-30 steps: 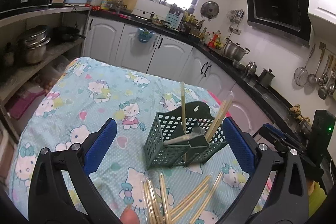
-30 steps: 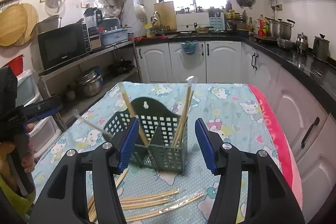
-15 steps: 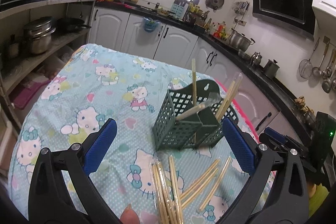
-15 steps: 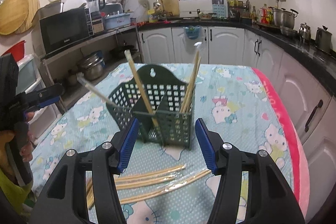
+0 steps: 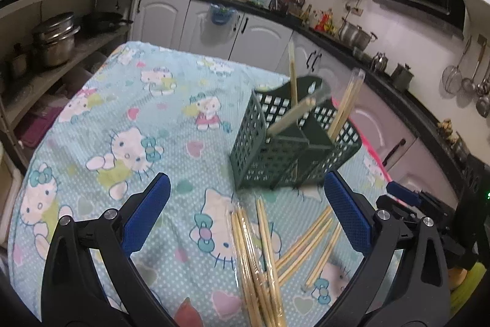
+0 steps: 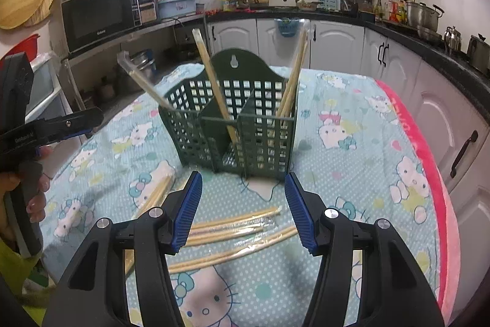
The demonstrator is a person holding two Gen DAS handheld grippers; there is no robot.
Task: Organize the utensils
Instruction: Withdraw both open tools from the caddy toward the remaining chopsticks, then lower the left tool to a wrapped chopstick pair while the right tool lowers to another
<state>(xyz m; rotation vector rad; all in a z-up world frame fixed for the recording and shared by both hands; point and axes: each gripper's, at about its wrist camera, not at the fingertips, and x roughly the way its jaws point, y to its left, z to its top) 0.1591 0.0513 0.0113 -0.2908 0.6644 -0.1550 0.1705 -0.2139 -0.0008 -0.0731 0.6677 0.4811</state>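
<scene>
A dark green utensil basket (image 5: 291, 140) (image 6: 242, 124) stands on the cartoon-cat tablecloth, holding several wrapped chopstick pairs that lean out of its compartments. More wrapped chopsticks (image 5: 260, 259) (image 6: 232, 232) lie loose on the cloth in front of the basket. My left gripper (image 5: 245, 213) hovers open above the loose chopsticks, nothing between its blue pads. My right gripper (image 6: 243, 210) is open too, just above the chopsticks near the basket's front, holding nothing. In the right wrist view, the left gripper's body (image 6: 46, 131) shows at the far left in a hand.
The table's pink edge (image 6: 428, 173) runs along the right, with white cabinets (image 6: 453, 118) close beyond it. Shelves with steel pots (image 5: 52, 42) stand to the left. Bare cloth (image 5: 128, 112) lies left of the basket.
Both grippers have sunk toward the table and tilted downward, so the basket and loose chopsticks now appear closer and higher in each view. Neither gripper's jaws changed.
</scene>
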